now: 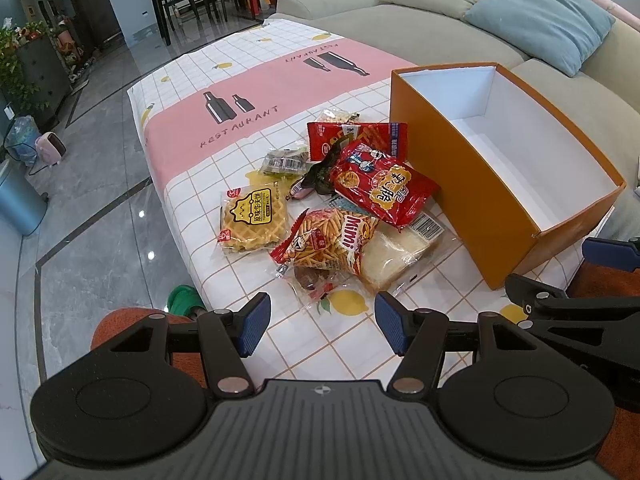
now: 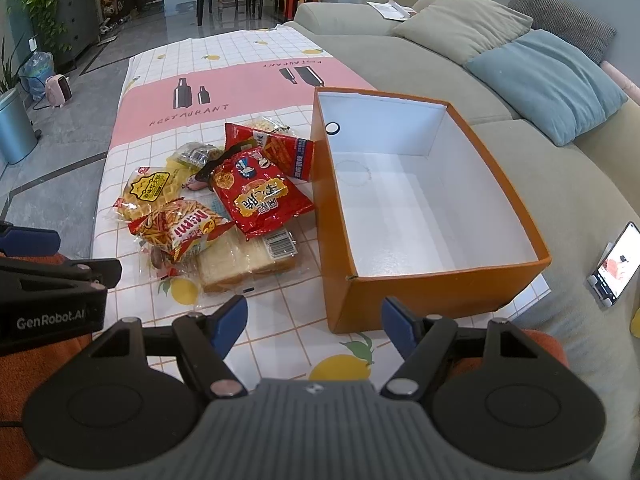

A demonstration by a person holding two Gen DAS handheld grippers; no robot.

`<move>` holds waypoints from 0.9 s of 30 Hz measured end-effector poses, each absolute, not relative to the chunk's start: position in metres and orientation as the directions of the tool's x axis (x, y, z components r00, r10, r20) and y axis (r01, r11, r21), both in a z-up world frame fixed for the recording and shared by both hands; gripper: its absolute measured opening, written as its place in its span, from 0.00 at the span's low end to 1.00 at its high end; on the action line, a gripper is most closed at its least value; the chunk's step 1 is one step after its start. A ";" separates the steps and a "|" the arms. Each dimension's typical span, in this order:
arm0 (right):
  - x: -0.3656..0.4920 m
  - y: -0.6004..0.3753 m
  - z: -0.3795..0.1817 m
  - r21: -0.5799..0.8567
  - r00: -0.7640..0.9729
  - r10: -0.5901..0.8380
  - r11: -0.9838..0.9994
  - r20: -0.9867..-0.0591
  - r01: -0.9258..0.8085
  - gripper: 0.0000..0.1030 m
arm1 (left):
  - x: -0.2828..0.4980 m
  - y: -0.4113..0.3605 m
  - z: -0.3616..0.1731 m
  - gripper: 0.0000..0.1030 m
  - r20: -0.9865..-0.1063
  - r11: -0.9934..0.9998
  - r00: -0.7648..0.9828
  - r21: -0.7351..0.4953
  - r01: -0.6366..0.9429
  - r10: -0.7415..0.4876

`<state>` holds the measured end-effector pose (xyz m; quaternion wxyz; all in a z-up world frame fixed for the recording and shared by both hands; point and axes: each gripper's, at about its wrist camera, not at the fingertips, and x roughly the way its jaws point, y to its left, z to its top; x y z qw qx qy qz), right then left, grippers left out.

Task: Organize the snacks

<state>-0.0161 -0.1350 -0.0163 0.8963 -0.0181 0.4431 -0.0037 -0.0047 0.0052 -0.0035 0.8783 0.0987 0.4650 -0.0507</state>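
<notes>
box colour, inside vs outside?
The box is orange outside with a white lining, and nothing is in it; the right wrist view shows it best.

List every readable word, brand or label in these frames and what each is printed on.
"RESTAURANT": tablecloth, beneath the bottle drawings, and again upside down at its far end.
"Mimi": shrimp-stick snack bag.
"GenRobot.AI": left gripper body, in the right wrist view.
Chinese characters on the red chip bag and waffle pack: not legible to me.
Barcode digits on the bread pack: too small.
</notes>
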 end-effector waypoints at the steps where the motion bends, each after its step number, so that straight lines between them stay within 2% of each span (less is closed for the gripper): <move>1: -0.016 -0.135 -0.016 -0.035 0.606 -0.022 0.999 -0.795 -0.009 0.70 | -0.005 0.005 -0.004 0.69 -0.827 0.975 0.562 0.125 0.181 0.002; 27: -0.016 -0.134 -0.018 -0.035 0.608 -0.019 0.999 -0.794 -0.015 0.70 | -0.002 0.002 -0.005 0.69 -0.833 0.975 0.553 0.119 0.186 -0.004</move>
